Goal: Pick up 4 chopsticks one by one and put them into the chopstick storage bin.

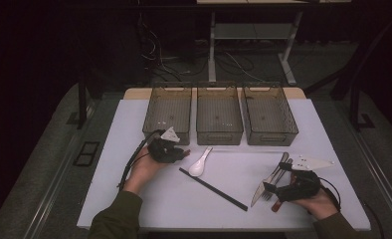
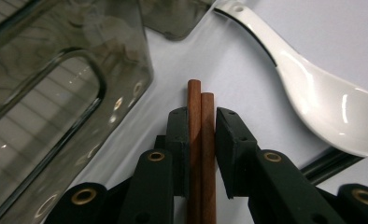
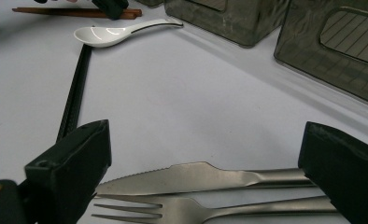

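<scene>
High view: white counter [image 1: 134, 124] with three smoky plastic bins [image 1: 219, 114] in a row along its far side, all apparently empty as far as the mesh-patterned floors let me tell. Left claw [image 1: 183, 154] sits just in front of the left bin [image 1: 168, 112]; in the left gripper view its jaws are drawn together on a pair of brown wooden chopsticks [image 2: 201, 135], pads pressing both sides, sticks lying side by side and pointing past the bin's corner. Whether the sticks are lifted off the counter I cannot tell. White ceramic spoon [image 1: 200, 163] lies just beside the left claw, bowl toward the person, handle toward the bins. A long black stick [image 1: 213, 188], perhaps a chopstick or a pair lying together, lies diagonally across the middle of the counter, one end close to the spoon's bowl. Right claw [image 1: 269, 189] rests low at the near right; right gripper view shows its jaws standing wide apart, with a steel knife [image 3: 196, 176] and steel fork [image 3: 182, 210] lying between them, pads not touching either. Judgement: the work looks like sorting cutlery into the bins, and it is at an early stage. Nothing is binned yet; the wooden chopsticks are gripped, the knife and fork are only straddled, and the spoon and black stick are untouched.
</scene>
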